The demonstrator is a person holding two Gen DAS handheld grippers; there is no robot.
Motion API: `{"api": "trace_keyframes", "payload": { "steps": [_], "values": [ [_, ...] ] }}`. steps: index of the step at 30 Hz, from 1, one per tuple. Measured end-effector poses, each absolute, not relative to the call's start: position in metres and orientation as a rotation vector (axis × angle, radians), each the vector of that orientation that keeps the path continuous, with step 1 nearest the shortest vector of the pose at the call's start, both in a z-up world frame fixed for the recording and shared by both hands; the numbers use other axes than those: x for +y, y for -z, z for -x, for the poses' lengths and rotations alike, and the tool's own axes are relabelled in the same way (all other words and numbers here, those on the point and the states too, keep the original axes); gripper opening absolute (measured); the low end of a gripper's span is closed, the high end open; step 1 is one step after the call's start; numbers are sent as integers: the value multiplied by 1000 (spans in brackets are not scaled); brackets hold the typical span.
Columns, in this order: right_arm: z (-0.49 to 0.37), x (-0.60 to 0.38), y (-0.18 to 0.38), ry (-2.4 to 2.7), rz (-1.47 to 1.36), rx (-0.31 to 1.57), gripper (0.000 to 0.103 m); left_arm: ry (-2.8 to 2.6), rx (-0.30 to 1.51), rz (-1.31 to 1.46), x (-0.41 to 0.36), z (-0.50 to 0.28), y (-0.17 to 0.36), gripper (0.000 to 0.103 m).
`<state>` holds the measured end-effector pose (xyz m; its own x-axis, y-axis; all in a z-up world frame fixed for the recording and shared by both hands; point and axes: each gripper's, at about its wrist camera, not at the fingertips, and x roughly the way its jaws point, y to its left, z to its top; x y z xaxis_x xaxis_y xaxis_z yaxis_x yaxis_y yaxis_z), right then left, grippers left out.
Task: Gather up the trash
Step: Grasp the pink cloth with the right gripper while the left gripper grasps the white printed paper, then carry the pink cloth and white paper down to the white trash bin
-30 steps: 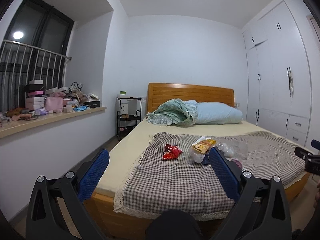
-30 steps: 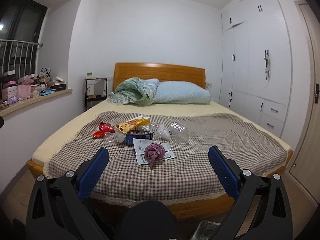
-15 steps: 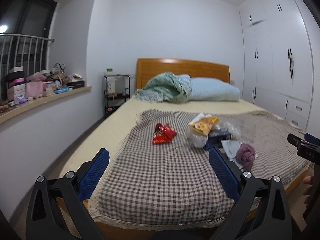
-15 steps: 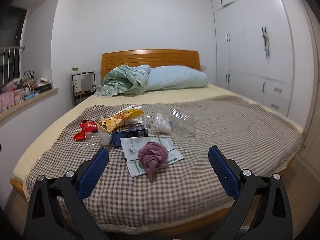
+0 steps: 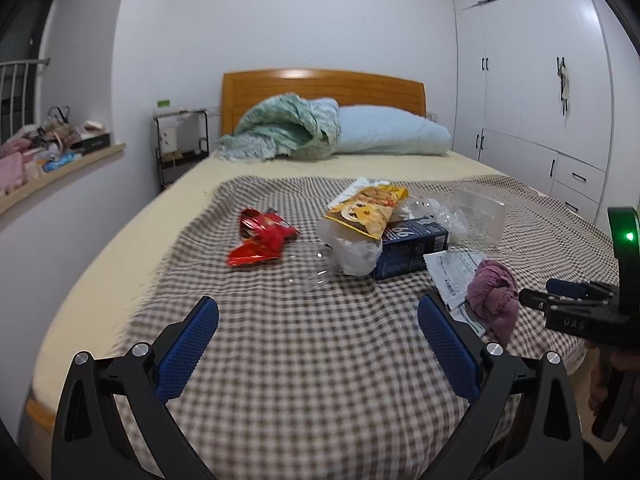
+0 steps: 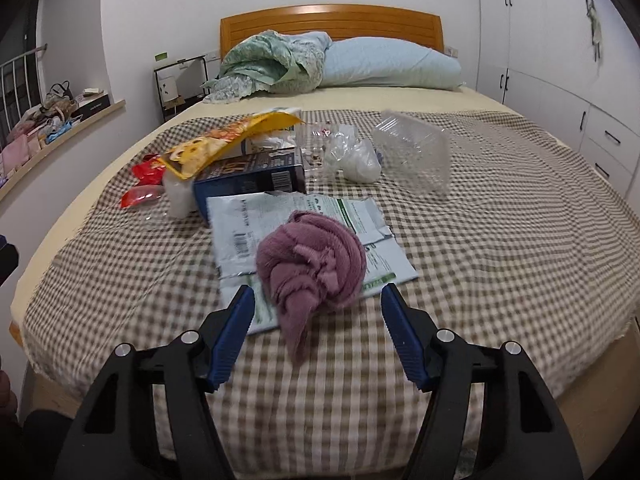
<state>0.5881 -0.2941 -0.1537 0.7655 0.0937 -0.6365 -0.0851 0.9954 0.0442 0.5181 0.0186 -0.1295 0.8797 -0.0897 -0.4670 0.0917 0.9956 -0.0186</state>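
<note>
Trash, a soft light purple rag point(image 6: 312, 258) at twelve o'clock, suits a bunched-middle pinch as right tongs point(image 6: 318, 312) close, still empty, left tongs point(image 5: 318, 330) gaping wide, empty.

A brown-and-cream checked blanket point(image 6: 500, 240) covers the pale yellow bed point(image 6: 400, 98). On it lie a mauve cloth point(image 6: 312, 260), a white printed mailer point(image 6: 248, 220) with green marks, a dark blue box point(image 6: 248, 176), a yellow snack bag point(image 6: 224, 140) and a red wrapper point(image 5: 260, 240). The headboard point(image 6: 332, 20) is orange wood, the pillow point(image 6: 388, 64) light blue. Both tools' pads point(image 6: 234, 336) are blue.
</note>
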Motion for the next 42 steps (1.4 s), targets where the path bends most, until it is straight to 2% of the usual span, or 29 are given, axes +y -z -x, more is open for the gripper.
{"api": "trace_keyframes", "payload": {
  "steps": [2,6,7,8,9,14,15,17,19,20,21,24,29,35,38,40,42],
  "values": [
    [-604,-294,165,-104,-9,716,64,125,518,37,14,-538,135,96],
    [-626,-293,187,-114,-8,766,63,217,594,89,-5,-578,145,84],
    [-630,-293,190,-126,-16,770,51,250,617,78,-15,-589,148,79],
    [-633,-294,192,-144,-25,776,48,275,629,68,-22,-596,150,77],
    [-634,-295,192,-143,-24,766,40,310,646,49,-35,-607,155,73],
    [-635,-299,180,-162,21,758,28,421,739,-19,-84,-656,173,64],
    [-635,-300,179,-164,21,757,27,434,767,-21,-94,-668,176,54],
    [-631,-308,174,-164,23,743,27,452,791,10,-106,-683,181,49],
    [-631,-316,173,-161,26,737,27,469,860,40,-116,-698,190,38],
    [-630,-320,174,-157,23,735,27,473,897,51,-121,-703,195,25],
    [-630,-325,176,-155,19,740,27,484,933,74,-123,-707,201,19],
    [-631,-335,182,-147,-6,750,27,522,919,130,-128,-701,200,7],
    [-620,-350,173,-120,-38,715,26,538,822,110,-141,-663,170,1],
    [-587,-380,133,-76,-56,638,26,540,699,-32,-164,-612,114,1],
    [-569,-394,125,-80,-95,616,26,435,605,-58,-168,-610,109,3],
    [-562,-396,132,-76,-107,637,26,352,749,-67,-166,-632,138,4],
    [-552,-397,141,-83,-128,658,26,324,897,52,-145,-633,174,7]
  ]
}}
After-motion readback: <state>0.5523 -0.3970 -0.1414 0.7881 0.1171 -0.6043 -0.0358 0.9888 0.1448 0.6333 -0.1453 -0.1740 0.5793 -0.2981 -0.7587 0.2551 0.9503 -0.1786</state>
